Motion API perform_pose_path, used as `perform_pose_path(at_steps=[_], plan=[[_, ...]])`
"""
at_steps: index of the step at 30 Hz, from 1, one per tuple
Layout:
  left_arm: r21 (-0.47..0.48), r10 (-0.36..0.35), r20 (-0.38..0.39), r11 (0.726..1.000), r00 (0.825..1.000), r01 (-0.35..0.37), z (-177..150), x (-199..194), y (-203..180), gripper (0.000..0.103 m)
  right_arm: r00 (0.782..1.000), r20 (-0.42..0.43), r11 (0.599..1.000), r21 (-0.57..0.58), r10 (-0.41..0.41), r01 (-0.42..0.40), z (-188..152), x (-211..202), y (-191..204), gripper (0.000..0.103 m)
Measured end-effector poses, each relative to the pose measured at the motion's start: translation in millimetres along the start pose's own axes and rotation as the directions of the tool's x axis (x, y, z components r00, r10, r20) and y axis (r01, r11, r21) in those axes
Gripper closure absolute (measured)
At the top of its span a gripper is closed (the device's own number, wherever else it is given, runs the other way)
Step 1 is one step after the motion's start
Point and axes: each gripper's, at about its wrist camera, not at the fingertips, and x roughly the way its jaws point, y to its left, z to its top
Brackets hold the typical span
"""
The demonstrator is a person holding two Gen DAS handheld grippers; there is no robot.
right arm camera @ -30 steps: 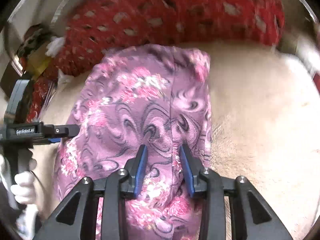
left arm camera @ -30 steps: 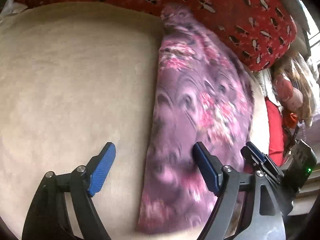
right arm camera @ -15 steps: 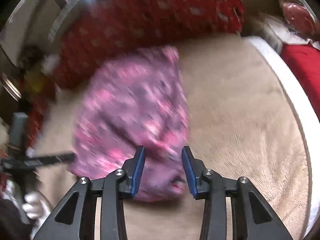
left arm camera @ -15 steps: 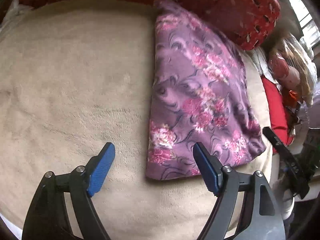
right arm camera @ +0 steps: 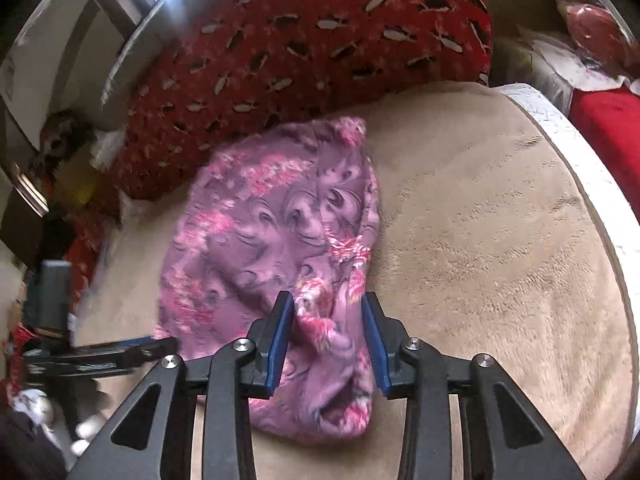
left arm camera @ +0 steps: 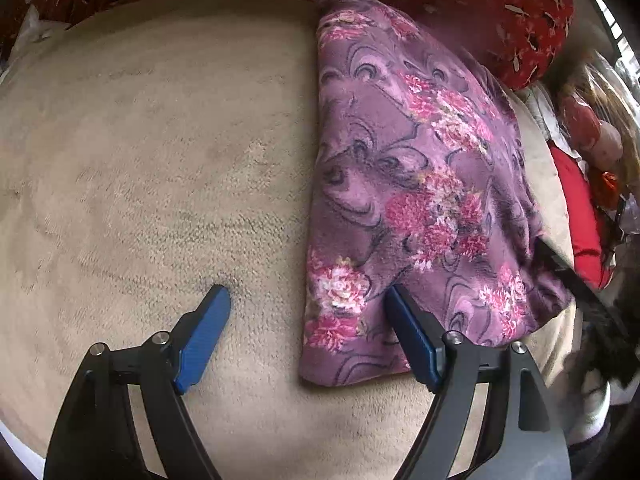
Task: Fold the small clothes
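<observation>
- Right gripper (right arm camera: 327,338), bottom centre of the right wrist view: its blue-padded jaws have just been closing, and a bunched lip of the purple fleece garment with pink flower print (right arm camera: 276,240) sits between them. The pads look close to the cloth on both sides, but I cannot tell whether they press it; I judge no firm pinch yet.
- Left gripper (left arm camera: 306,334), bottom of the left wrist view: jaws spread wide and empty. The left pad hangs over bare blanket, while the right pad overlaps the garment's near left corner in the picture; contact cannot be judged.
- Change over the last second: a second ago the garment filled the lower part of both views and both grippers were over it. Now its near edge lies at the fingertips, with bare beige plush blanket (left arm camera: 152,168) in the foreground.
- The purple garment lies as a flat, long folded panel on the beige blanket, in the right half of the left view and centre-left of the right view.
- Far end: the garment's top corner touches or overlaps the red patterned cushion (right arm camera: 312,40) along the upper edge.
- Judgement: one lengthwise fold looks done; the hands seem set at the near end for a fold toward the cushion.
</observation>
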Motion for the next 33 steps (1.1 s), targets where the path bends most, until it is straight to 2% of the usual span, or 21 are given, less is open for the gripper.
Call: perform_pose_path(at_steps=[1, 3, 6, 9, 11, 13, 14, 15, 16, 17, 19, 20, 21, 22, 25, 26, 29, 32, 33], plan=[[0.006, 0.002, -0.002, 1.000, 1.000, -0.002, 4, 1, -3, 0.023, 0.999, -0.039, 1.000, -0.004, -0.014, 0.014, -1, 11, 0, 0.069], [0.013, -0.014, -0.005, 1.000, 1.000, 0.014, 17, 6, -13, 0.023, 0.999, -0.033, 0.999, 0.042, 0.017, -0.016, 3, 11, -5, 0.069], [-0.010, -0.103, 0.049, 0.995, 0.993, 0.104, 33, -10, -6, 0.023, 0.996, 0.036, 0.992, 0.099, 0.080, -0.083, 18, -5, -7, 0.064], [-0.051, -0.138, 0.064, 0.989, 0.988, 0.142, 58, -12, 2, 0.023, 0.990, 0.085, 0.981, 0.149, 0.116, -0.127, 41, -7, -13, 0.055], [-0.074, -0.125, 0.047, 0.989, 0.991, 0.129, 75, -2, 4, 0.023, 0.997, 0.049, 0.984, 0.163, 0.064, -0.072, 53, 11, -14, 0.051], [-0.080, -0.117, 0.001, 0.990, 0.993, 0.117, 85, 12, 5, 0.023, 0.999, -0.006, 0.985, 0.168, 0.036, -0.034, 57, 33, -9, 0.052], [-0.078, -0.122, -0.016, 0.990, 0.992, 0.120, 86, 16, 5, 0.022, 0.998, -0.034, 0.989, 0.141, 0.047, -0.041, 58, 43, -5, 0.076], [-0.069, -0.113, -0.024, 0.991, 0.993, 0.112, 89, 20, 3, 0.020, 0.998, -0.024, 0.993, 0.107, 0.051, -0.049, 59, 44, 1, 0.090], [-0.050, -0.108, -0.025, 0.993, 0.994, 0.107, 92, 22, 1, 0.020, 1.000, 0.017, 0.998, 0.062, 0.015, -0.016, 61, 40, 6, 0.092], [-0.034, -0.106, -0.028, 0.994, 0.994, 0.105, 94, 22, -1, 0.020, 1.000, 0.021, 0.999, 0.044, -0.005, 0.005, 62, 41, 7, 0.094], [-0.024, -0.134, -0.023, 0.991, 0.991, 0.133, 97, 15, -3, 0.020, 0.999, -0.035, 0.998, 0.065, 0.004, -0.002, 67, 49, 0, 0.094], [-0.022, -0.163, -0.002, 0.986, 0.987, 0.163, 100, 9, -4, 0.020, 0.999, -0.031, 0.997, 0.076, 0.017, -0.014, 72, 47, -2, 0.093], [-0.021, -0.183, 0.021, 0.983, 0.983, 0.183, 106, 4, -5, 0.020, 0.999, -0.017, 0.996, 0.086, 0.039, -0.038, 75, 43, -3, 0.087], [-0.025, -0.197, 0.039, 0.980, 0.980, 0.198, 112, -2, -3, 0.020, 0.998, 0.014, 0.992, 0.107, 0.060, -0.061, 83, 38, -5, 0.086], [-0.050, -0.206, 0.050, 0.977, 0.977, 0.209, 137, -2, -10, 0.020, 0.990, 0.104, 0.981, 0.158, 0.094, -0.110, 106, 30, -7, 0.072], [-0.054, -0.204, 0.050, 0.977, 0.978, 0.206, 144, 1, -13, 0.020, 0.985, 0.131, 0.978, 0.161, 0.109, -0.130, 115, 31, -4, 0.069], [-0.051, -0.160, 0.046, 0.985, 0.986, 0.162, 162, 14, -23, 0.020, 0.984, 0.135, 0.981, 0.134, 0.119, -0.137, 131, 47, 10, 0.069], [-0.070, -0.115, 0.010, 0.991, 0.993, 0.116, 168, 38, -23, 0.020, 0.993, 0.098, 0.991, 0.107, 0.069, -0.080, 139, 73, 18, 0.070], [-0.086, -0.110, -0.012, 0.990, 0.994, 0.109, 167, 46, -19, 0.020, 0.995, 0.083, 0.993, 0.107, 0.046, -0.055, 139, 80, 18, 0.073]])
